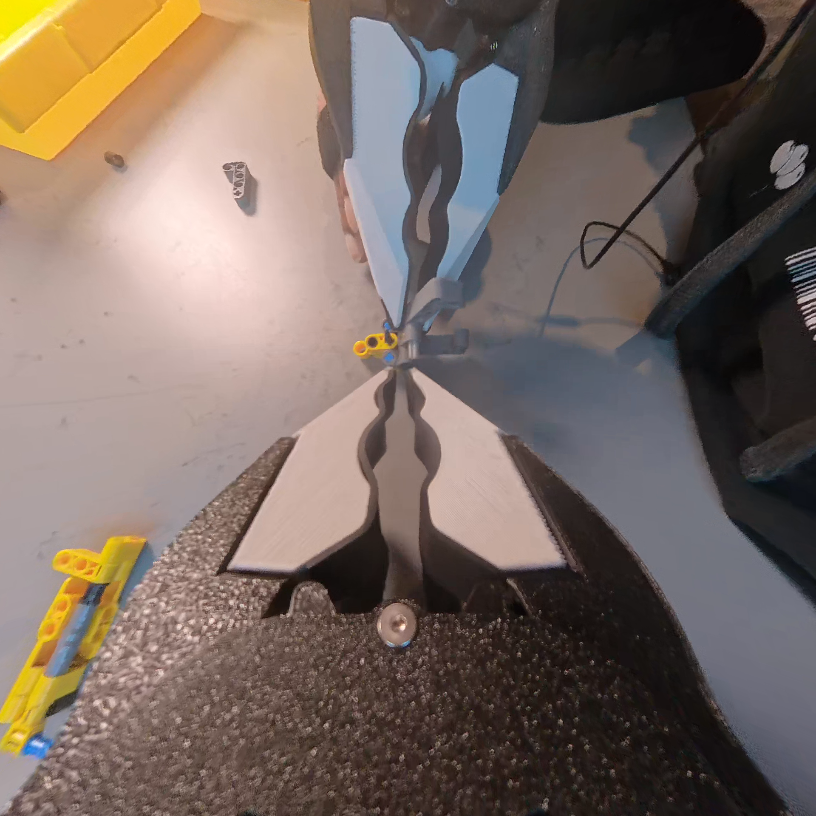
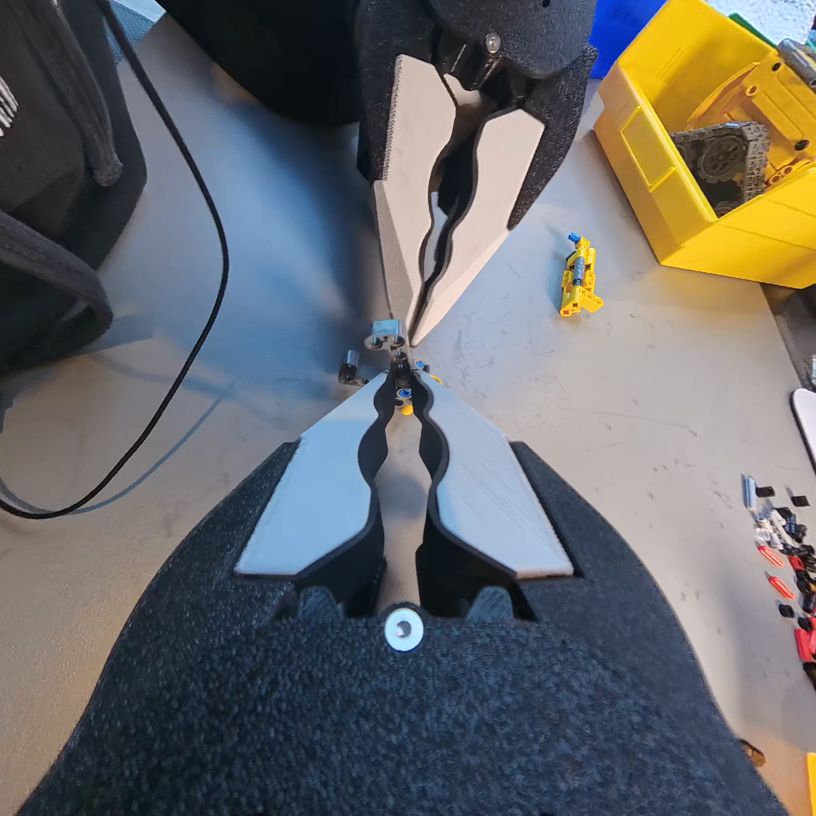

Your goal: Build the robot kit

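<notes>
Surface (image 2: pixel 618 441), grey and scuffed, carries everything shown. Yellow bin (image 2: pixel 715 145) stands at its far right in the right wrist view, holding a yellow and dark grey toy-brick build with a wheel; the same bin (image 1: pixel 66 66) shows at upper left in the left wrist view. Dark fabric items (image 2: pixel 53 154) and a black cable (image 2: pixel 212 229) lie on the opposite side.

Left tongs (image 1: pixel 397 373) and right tongs (image 2: pixel 404 388) meet tip to tip above the middle of the surface, each seen farther off in the other's view. Left tongs are closed at their tips on the grey part of a small brick assembly (image 1: pixel 408 342). Right tongs are closed on the dark beam with blue pins at the assembly's (image 2: pixel 388 357) other end; a yellow piece shows just behind it.

Yellow brick sub-assembly (image 1: pixel 66 627) with a grey axle and a blue pin lies apart on the surface, also seen in the right wrist view (image 2: pixel 578 278). Heap of small black, red and grey pieces (image 2: pixel 790 552) sits at the right edge. Dark grey short beam (image 1: pixel 238 179) and a small dark round piece (image 1: pixel 115 158) lie near the bin.
</notes>
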`<state>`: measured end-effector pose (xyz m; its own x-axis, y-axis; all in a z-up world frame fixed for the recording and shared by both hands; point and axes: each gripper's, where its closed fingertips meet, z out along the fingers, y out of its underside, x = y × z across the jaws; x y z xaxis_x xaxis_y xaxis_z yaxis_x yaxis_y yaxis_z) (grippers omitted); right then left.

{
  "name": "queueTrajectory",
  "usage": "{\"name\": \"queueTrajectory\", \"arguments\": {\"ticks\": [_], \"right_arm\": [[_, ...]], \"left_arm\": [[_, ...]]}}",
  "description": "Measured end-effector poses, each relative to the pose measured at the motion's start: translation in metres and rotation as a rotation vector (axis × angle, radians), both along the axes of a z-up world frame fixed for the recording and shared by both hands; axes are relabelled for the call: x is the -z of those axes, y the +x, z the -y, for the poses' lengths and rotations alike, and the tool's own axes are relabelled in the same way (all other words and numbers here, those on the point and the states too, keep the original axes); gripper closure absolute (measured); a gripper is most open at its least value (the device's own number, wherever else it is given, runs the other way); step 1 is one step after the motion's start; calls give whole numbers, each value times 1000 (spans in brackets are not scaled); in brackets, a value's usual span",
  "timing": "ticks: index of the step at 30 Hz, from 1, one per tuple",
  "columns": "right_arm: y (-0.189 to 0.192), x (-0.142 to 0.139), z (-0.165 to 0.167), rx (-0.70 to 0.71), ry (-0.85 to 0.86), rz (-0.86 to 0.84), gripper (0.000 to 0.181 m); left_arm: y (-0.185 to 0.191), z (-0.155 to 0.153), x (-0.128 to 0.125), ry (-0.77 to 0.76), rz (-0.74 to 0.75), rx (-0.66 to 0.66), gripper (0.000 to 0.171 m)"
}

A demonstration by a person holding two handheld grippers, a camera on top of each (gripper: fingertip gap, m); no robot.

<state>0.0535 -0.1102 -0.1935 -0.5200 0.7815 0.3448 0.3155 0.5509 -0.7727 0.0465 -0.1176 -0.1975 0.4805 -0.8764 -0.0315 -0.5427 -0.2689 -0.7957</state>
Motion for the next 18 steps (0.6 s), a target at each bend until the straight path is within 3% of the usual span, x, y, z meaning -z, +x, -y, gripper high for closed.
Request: {"name": "queueTrajectory", "arguments": {"ticks": [5,9,12,18], "right_arm": [[-2,-6,-3,6,-19,-32,175],[-3,-17,-4,5,-55,-89,175],[-3,-21,-4,0,-39,-127,174],[3,0,-29,84,43,13,161]], "left_arm": [[2,-2,-11,47,50,1,149],[6,-6,-17,122,48,-7,164],[7,-9,-21,162,38,-16,166],[-12,-23,-3,193,-162,-127,166]]}}
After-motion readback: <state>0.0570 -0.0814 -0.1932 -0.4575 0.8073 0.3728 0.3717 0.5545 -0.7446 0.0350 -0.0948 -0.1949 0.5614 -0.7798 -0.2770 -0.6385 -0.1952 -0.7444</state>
